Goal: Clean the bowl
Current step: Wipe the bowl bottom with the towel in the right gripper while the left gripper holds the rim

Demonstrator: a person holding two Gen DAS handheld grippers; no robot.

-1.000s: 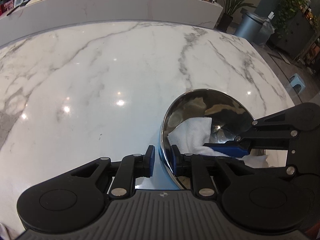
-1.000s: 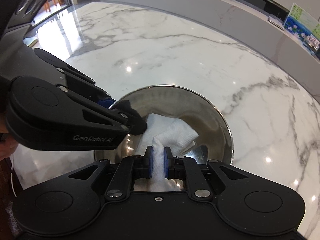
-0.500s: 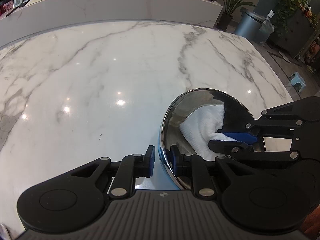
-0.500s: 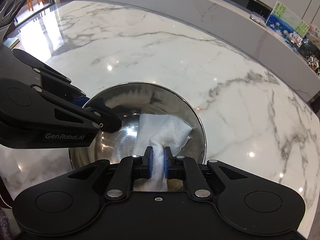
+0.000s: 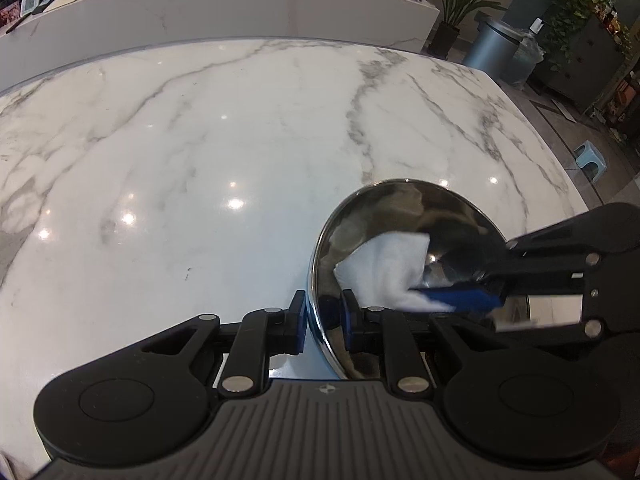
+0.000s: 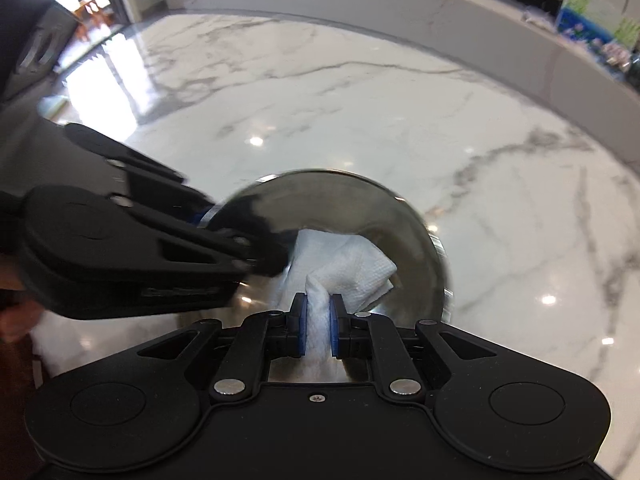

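**Both claws at the steel bowl**

My left claw (image 5: 323, 322) is pinching the rim of the steel bowl (image 5: 404, 216), one finger outside the wall and one inside, at the bowl's near-left edge as my left camera sees it. The bowl sits on the marble worktop (image 5: 240, 128), toward its right-hand end, with the worktop's far edge well beyond the bowl.

My right claw (image 6: 318, 320) is pressed together on a bunched fold of white cloth (image 6: 352, 268). The rest of the cloth spreads out ahead of the fingers and lies against the inside wall of the bowl (image 6: 360, 208). In the left camera the same cloth (image 5: 384, 264) shows as a white wedge inside the bowl, with the right claw (image 5: 460, 300) reaching in from the bowl's right side over the rim.

From the right camera my left claw (image 6: 256, 248) comes in at the bowl's left rim; it is blurred there, and so is the bowl's edge
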